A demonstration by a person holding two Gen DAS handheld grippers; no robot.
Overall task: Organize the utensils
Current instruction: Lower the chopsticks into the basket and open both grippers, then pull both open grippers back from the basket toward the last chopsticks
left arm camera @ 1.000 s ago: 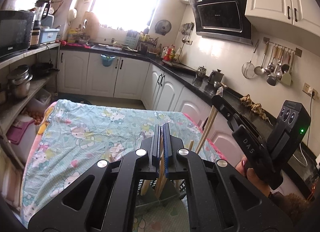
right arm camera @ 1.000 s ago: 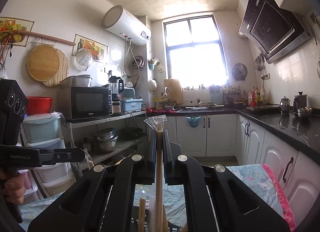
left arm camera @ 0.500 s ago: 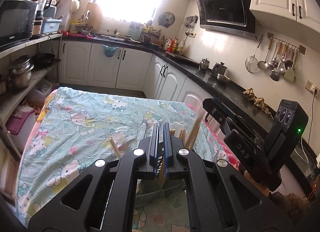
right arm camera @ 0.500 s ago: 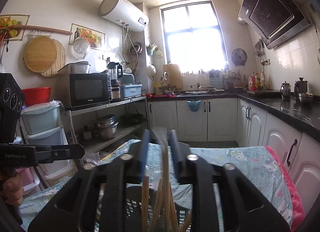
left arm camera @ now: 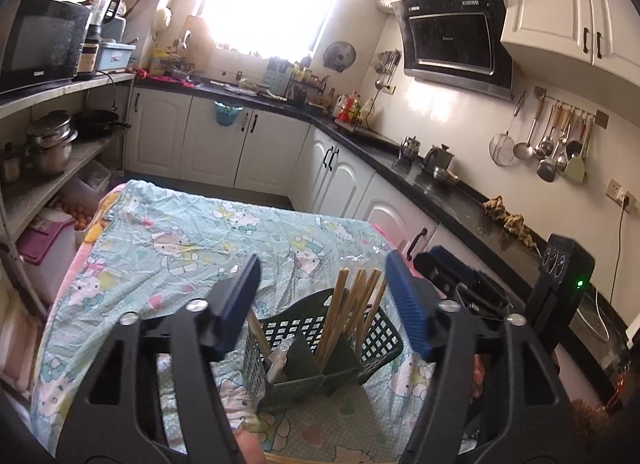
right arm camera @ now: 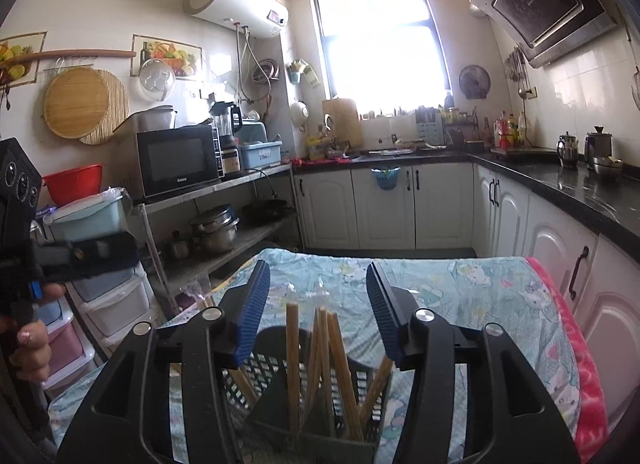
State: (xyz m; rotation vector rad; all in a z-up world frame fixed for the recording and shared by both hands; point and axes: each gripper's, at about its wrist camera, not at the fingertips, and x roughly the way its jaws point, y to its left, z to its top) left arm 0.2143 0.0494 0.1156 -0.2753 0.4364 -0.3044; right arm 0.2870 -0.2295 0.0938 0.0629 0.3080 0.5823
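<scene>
my left hand-held gripper [left arm camera: 320, 296] and right hand-held gripper [right arm camera: 318, 304] had just been opening (both empty). the chopsticks [right arm camera: 320, 364] stood in the basket [left arm camera: 312, 344] below them.

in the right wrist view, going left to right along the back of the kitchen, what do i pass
red basin → microwave → blender → blue hanging basket → red sauce bottles → two kettles

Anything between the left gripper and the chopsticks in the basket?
Nothing visible. Left gripper is open right above the chopsticks, which stand in the basket; no pad touches them.
</scene>
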